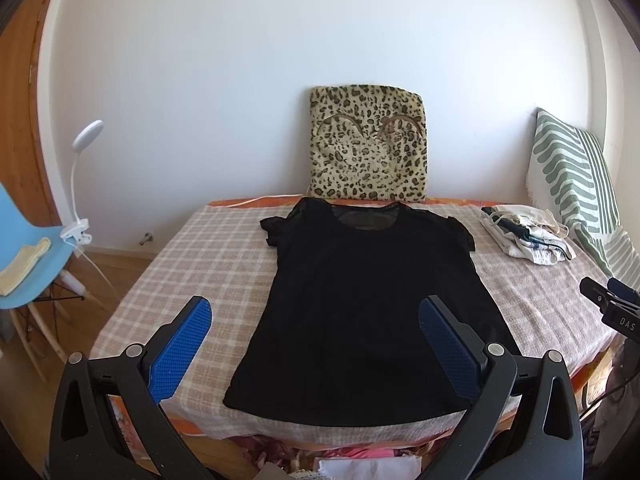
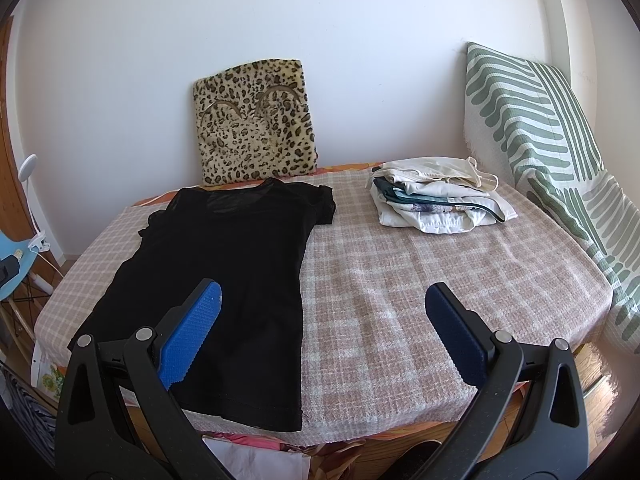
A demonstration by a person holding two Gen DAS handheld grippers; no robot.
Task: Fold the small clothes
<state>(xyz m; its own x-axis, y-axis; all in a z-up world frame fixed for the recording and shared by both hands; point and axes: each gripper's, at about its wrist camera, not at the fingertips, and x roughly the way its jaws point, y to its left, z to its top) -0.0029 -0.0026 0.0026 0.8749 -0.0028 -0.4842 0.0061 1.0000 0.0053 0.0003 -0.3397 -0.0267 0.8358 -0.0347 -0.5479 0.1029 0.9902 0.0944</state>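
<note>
A black short-sleeved T-shirt (image 1: 360, 300) lies flat and unfolded on the plaid-covered table (image 1: 192, 256), neck toward the wall. It also shows in the right wrist view (image 2: 232, 264). My left gripper (image 1: 316, 312) is open and empty, held above the shirt's near hem. My right gripper (image 2: 324, 300) is open and empty, above the shirt's right edge and the bare cloth (image 2: 400, 280). The right gripper's body shows at the right edge of the left wrist view (image 1: 612, 304).
A stack of folded light clothes (image 2: 436, 204) sits at the back right. A leopard-print cushion (image 1: 368, 148) leans on the wall behind the shirt. A green striped pillow (image 2: 540, 132) stands at the right. A blue chair (image 1: 28, 264) and clip lamp (image 1: 80, 184) are left.
</note>
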